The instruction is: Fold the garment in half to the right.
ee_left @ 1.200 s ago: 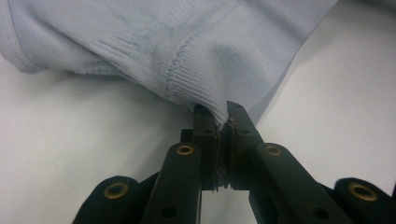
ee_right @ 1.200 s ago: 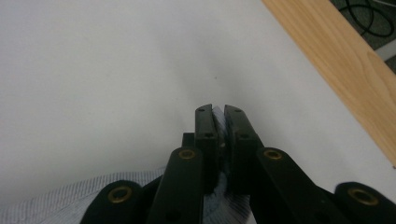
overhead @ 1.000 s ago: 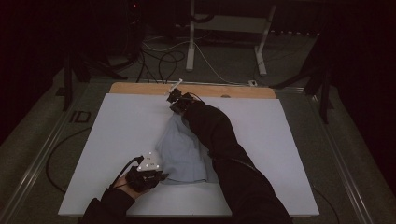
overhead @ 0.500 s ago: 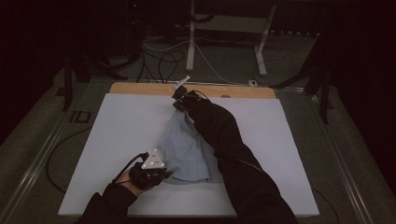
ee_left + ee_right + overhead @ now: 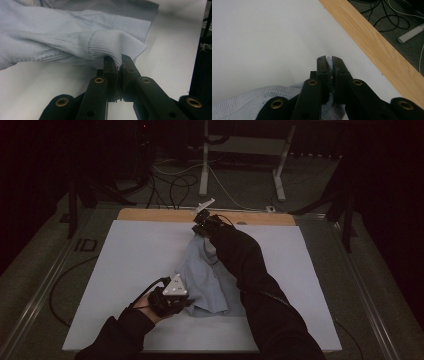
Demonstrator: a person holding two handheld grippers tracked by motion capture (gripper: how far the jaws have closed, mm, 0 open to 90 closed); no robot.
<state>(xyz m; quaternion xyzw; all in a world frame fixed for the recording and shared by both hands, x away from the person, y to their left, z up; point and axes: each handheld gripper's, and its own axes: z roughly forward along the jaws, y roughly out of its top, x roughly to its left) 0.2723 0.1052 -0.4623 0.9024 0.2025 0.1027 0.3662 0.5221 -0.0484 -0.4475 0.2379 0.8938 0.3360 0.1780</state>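
From the high view, a pale blue knitted garment (image 5: 202, 280) lies stretched along the middle of the white-topped desk (image 5: 125, 255), running from the near edge up toward the far wooden strip (image 5: 150, 214). The left tongs (image 5: 172, 301), carrying a grey three-cornered plate, sit at the garment's near left corner, held by a hand in a black sleeve, with a black cable looping off to the left. The right tongs (image 5: 199, 226) are at the garment's far end, close to the wooden strip, at the end of a long black-sleeved forearm (image 5: 245, 265) that crosses over the right part of the cloth. The dark floor beyond the desk carries loose cables (image 5: 170, 182) and the legs of a white metal stand (image 5: 205, 160). In the left gripper view, the two black jaws are pressed together on a ribbed hem corner of the pale blue knitted garment (image 5: 105, 47), which rises in a fold from the pinch point and spreads away to the left over the white desk surface (image 5: 170, 50). In the right gripper view, the black jaws are likewise clamped together on a thin edge of the garment (image 5: 249, 103); a sliver of cloth shows between the pads, and the rest bunches below and to the left. The white surface lies ahead, and the light wooden strip (image 5: 382, 47) runs diagonally at the right.
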